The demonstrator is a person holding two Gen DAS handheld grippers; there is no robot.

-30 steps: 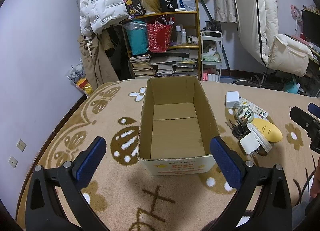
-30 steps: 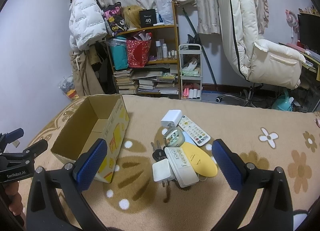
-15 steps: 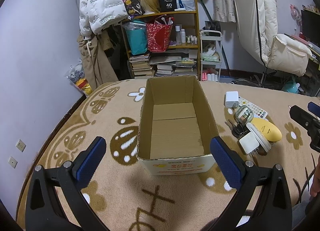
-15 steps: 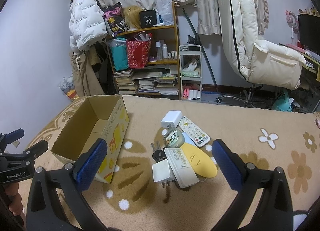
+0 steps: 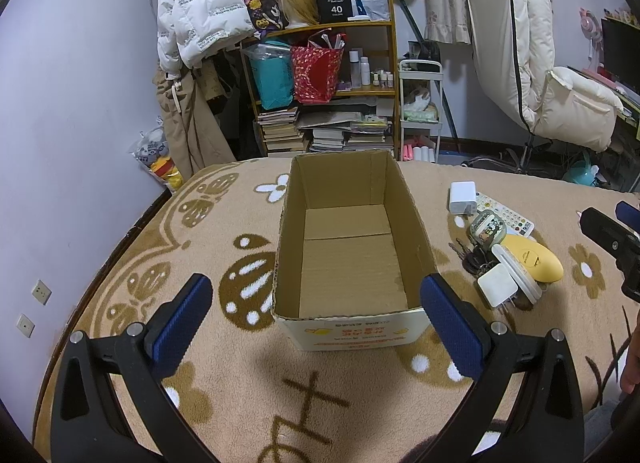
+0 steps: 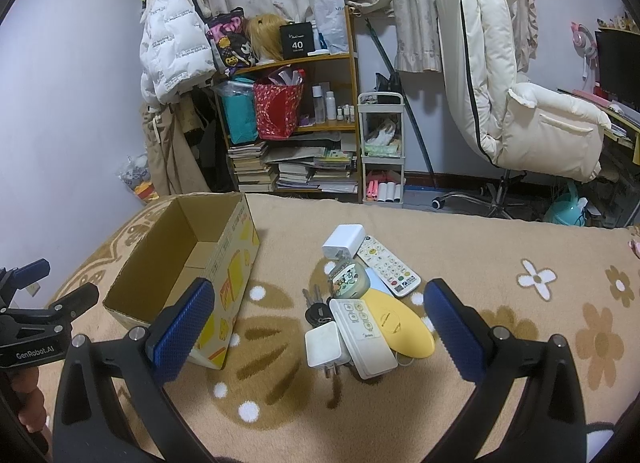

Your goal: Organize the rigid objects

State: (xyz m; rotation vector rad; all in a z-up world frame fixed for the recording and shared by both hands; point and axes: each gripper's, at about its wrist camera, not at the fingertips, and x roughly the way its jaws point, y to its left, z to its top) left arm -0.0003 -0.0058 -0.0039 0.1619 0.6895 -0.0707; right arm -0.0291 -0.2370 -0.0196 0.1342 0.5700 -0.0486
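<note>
An empty cardboard box (image 5: 348, 263) (image 6: 192, 259) stands open-topped on the tan patterned rug. To its right lies a pile of small items: a white charger (image 6: 344, 241), a button remote (image 6: 388, 265), a small printed tin (image 6: 346, 279), keys (image 6: 316, 309), a white plug adapter (image 6: 323, 349), a white switch panel (image 6: 366, 337) and a yellow oval case (image 6: 398, 327) (image 5: 530, 257). My left gripper (image 5: 316, 321) is open in front of the box's near wall. Before the pile my right gripper (image 6: 320, 335) is open and holds nothing.
A cluttered shelf (image 5: 324, 83) with books and bags stands behind the rug, beside a small white cart (image 6: 382, 147). A cream padded chair (image 6: 516, 103) is at the back right. A white jacket (image 5: 196, 19) hangs at the left wall.
</note>
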